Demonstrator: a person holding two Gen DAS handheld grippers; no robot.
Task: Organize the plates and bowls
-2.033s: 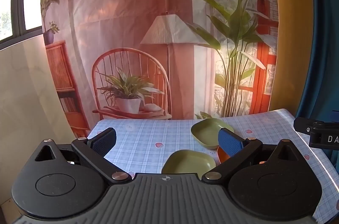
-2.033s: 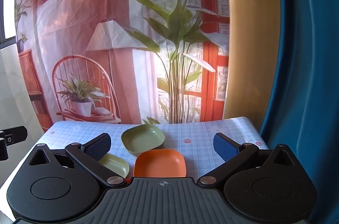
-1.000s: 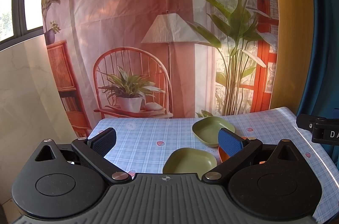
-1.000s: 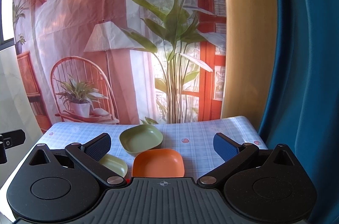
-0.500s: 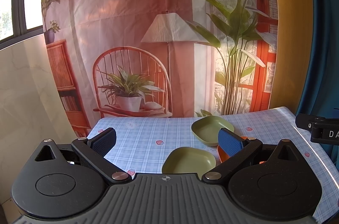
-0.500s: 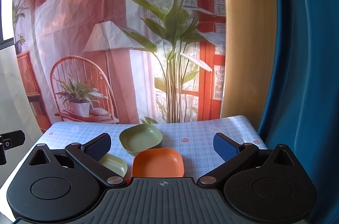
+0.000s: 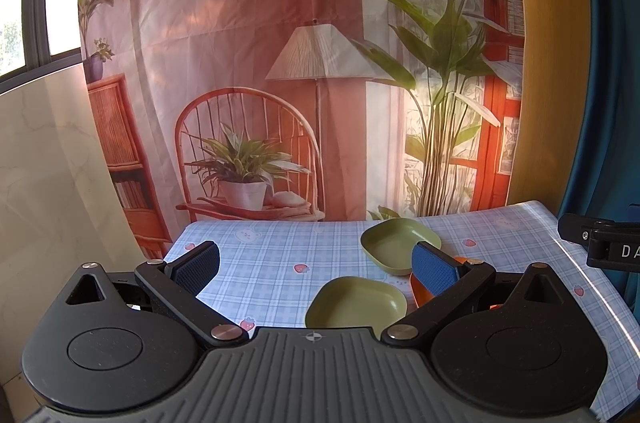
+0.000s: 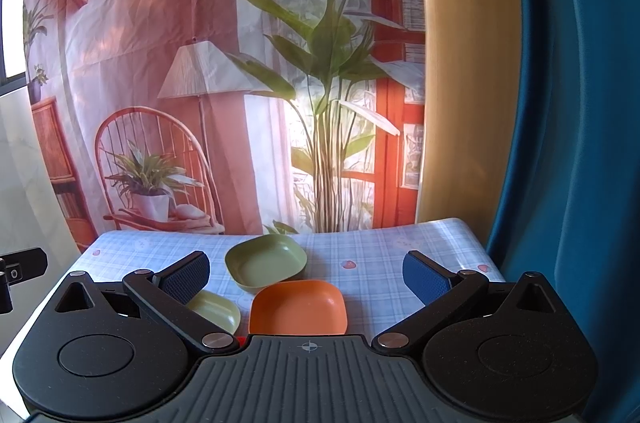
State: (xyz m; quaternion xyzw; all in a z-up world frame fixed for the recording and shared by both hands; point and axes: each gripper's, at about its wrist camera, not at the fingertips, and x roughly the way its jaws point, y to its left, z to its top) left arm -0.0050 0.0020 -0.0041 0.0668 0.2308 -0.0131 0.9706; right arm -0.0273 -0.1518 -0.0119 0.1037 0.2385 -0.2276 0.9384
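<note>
Looking along our left gripper (image 7: 316,265), jaws wide apart and empty, we see nothing stacked yet: a green plate (image 7: 356,303) sits near us, a green bowl (image 7: 400,245) sits beyond it, and an orange dish (image 7: 418,291) is partly hidden. The desk (image 7: 280,255) lies bare to the left.

From our right gripper (image 8: 306,273), equally spread and empty, the orange dish (image 8: 298,307) sits closest, just beside the green bowl (image 8: 266,265); bare cloth runs rightward to the desk's edge.

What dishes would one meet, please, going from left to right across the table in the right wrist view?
Pale green dish → green bowl → orange dish.
</note>
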